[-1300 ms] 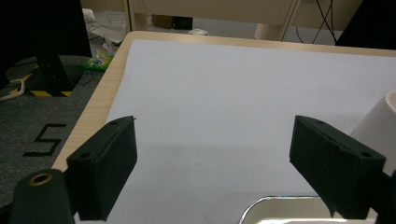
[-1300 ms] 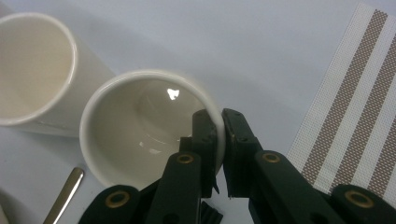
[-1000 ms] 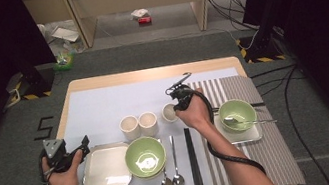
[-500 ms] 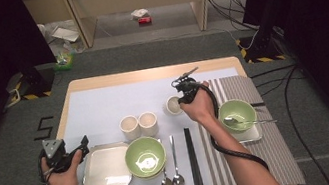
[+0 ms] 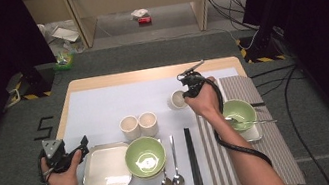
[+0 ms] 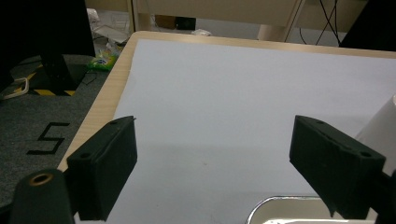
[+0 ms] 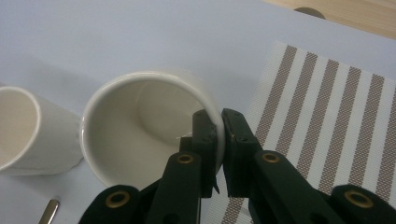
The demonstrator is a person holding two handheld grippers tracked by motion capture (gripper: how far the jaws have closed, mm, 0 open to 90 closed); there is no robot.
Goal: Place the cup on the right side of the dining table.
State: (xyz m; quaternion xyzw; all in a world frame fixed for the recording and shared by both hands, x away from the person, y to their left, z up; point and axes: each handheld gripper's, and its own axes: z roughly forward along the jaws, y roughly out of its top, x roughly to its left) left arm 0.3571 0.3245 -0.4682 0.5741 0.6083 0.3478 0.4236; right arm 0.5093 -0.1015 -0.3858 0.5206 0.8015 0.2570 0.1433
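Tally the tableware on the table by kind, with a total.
Cream cups: 3, one pinched at its rim by the right gripper, two standing side by side
Green bowls: 2
Square plates: 2
Spoons: 3
Black chopsticks, pairs: 1
Total: 11

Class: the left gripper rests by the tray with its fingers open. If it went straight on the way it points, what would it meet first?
Probably nothing soon: between the left gripper fingers lies bare white mat, then the table's far edge. A cup sits just right of that line, depth unclear.
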